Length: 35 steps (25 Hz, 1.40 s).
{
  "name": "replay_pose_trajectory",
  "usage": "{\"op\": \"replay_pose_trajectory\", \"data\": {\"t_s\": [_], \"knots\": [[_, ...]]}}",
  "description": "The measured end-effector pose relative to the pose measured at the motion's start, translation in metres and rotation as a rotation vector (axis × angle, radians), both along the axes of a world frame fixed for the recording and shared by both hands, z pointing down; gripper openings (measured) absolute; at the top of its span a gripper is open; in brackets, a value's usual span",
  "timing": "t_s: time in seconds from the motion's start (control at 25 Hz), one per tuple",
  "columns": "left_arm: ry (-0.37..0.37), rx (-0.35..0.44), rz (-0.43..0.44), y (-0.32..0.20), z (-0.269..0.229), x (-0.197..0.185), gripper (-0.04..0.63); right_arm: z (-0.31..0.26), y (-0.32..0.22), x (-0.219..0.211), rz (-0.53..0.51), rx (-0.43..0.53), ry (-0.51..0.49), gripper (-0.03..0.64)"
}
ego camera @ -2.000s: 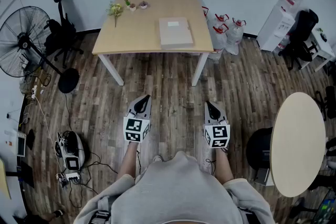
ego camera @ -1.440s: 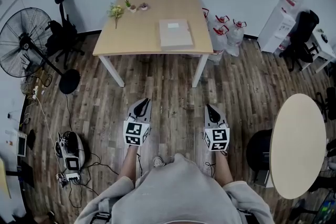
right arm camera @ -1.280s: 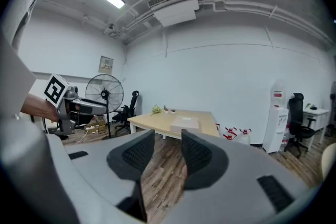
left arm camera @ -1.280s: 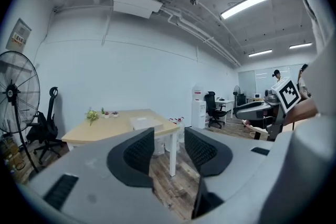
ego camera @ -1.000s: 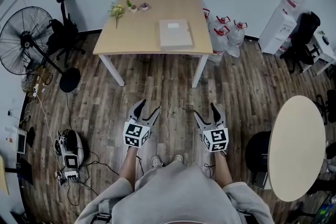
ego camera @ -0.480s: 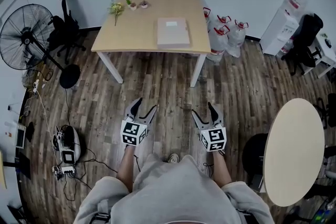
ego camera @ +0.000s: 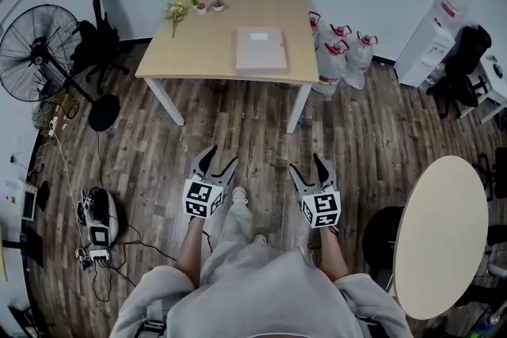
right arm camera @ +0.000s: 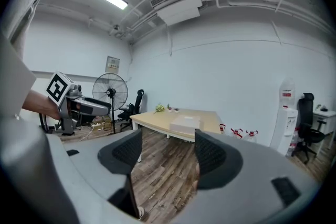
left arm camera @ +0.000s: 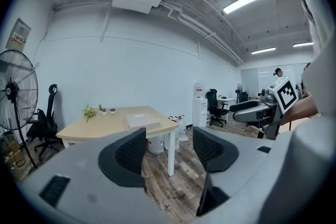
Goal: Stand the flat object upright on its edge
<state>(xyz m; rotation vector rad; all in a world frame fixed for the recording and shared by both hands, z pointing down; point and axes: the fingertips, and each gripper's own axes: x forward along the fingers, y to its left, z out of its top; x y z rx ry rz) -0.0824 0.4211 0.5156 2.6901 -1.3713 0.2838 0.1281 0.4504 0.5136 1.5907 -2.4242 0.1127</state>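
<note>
A flat pale box [ego camera: 261, 50] lies on the wooden table [ego camera: 206, 36] across the room; it also shows as the box [left arm camera: 142, 121] in the left gripper view and the box [right arm camera: 185, 123] in the right gripper view. My left gripper [ego camera: 218, 165] is open and empty, held above the floor well short of the table. My right gripper [ego camera: 309, 168] is open and empty too, level with the left one. In each gripper view the jaws stand apart with only room and floor between them.
Small plants [ego camera: 192, 8] sit at the table's far left. A standing fan [ego camera: 36, 43] and a chair [ego camera: 99, 51] are to the left, water jugs [ego camera: 342, 51] and a dispenser [ego camera: 432, 36] to the right. A round table [ego camera: 440, 237] is near right, a device with cables [ego camera: 97, 222] near left.
Both grippers went from shut to open about a second ago. The person has walked a little closer to the table, a foot now showing between the grippers.
</note>
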Motion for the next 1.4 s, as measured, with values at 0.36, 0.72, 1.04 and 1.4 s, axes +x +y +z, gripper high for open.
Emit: {"op": "replay_pose_trajectory", "data": {"t_s": [0.36, 0.72, 1.04, 1.4], "knots": [[0.016, 0.010, 0.025, -0.066, 0.004, 0.006, 0.261, 0.008, -0.060, 0.002, 0.016, -0.004, 0.010, 0.296], [0.037, 0.005, 0.045, -0.165, 0.002, 0.001, 0.261, 0.003, -0.155, -0.003, 0.035, -0.012, 0.036, 0.290], [0.049, -0.007, 0.055, -0.254, -0.003, -0.014, 0.261, -0.005, -0.240, -0.016, 0.053, -0.018, 0.044, 0.287], [0.051, -0.021, 0.084, -0.330, 0.002, -0.022, 0.261, -0.002, -0.311, -0.027, 0.079, -0.032, 0.057, 0.281]]}}
